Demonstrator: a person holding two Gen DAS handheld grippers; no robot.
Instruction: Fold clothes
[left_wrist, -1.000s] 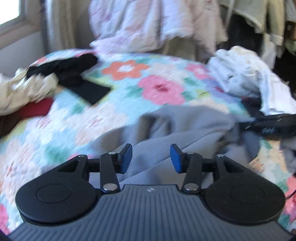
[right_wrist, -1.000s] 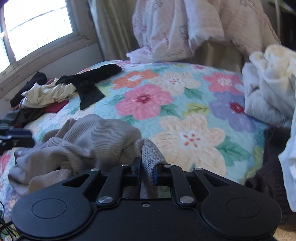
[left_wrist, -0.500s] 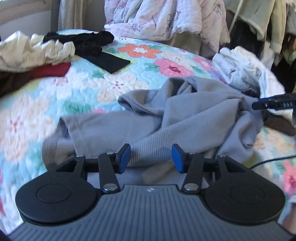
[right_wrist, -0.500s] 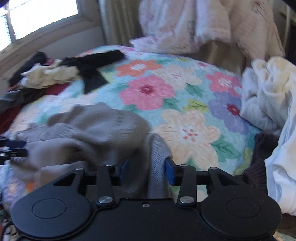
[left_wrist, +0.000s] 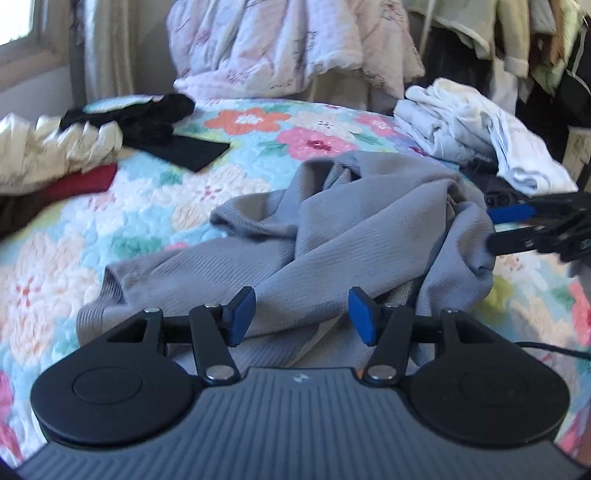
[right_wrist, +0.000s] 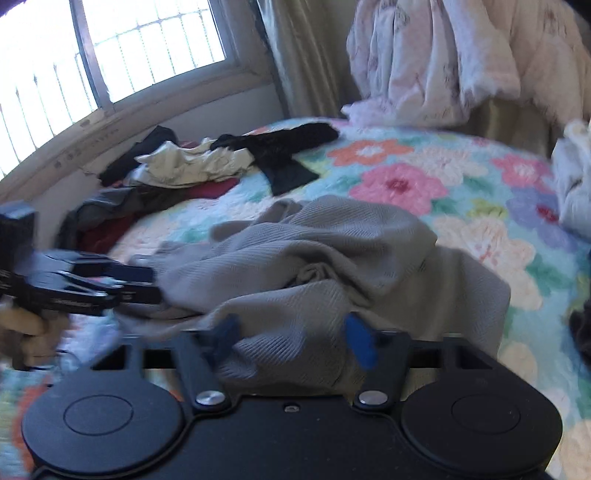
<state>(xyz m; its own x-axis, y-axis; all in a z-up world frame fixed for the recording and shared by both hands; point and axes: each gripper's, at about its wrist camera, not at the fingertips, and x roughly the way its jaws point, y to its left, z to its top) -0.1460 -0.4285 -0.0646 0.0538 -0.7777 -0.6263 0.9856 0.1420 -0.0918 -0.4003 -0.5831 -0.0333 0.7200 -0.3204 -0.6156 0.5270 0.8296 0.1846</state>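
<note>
Lying crumpled across the flowered quilt (left_wrist: 122, 206), the grey ribbed-knit garment (left_wrist: 332, 236) bunches into soft ridges and one long sleeve-like fold, its fine ribbing plain in both wrist views. We see the quilt as puffy, stitched cotton printed with pink, orange and lilac blossoms. At the far left sits a creased cream garment (left_wrist: 48, 147) with a matte black one (left_wrist: 147, 122) draped beside it; a rumpled white pile (left_wrist: 476, 140) sits at right.

Our left gripper (left_wrist: 301, 314) points down over the near hem, blue pads apart and still opening, cloth under the gap but not pinched. Our right gripper (right_wrist: 291, 336) hovers at the garment's other end, jaws spreading wide, knit lying loose between the blurred pads, so neither tool grips anything.
</note>
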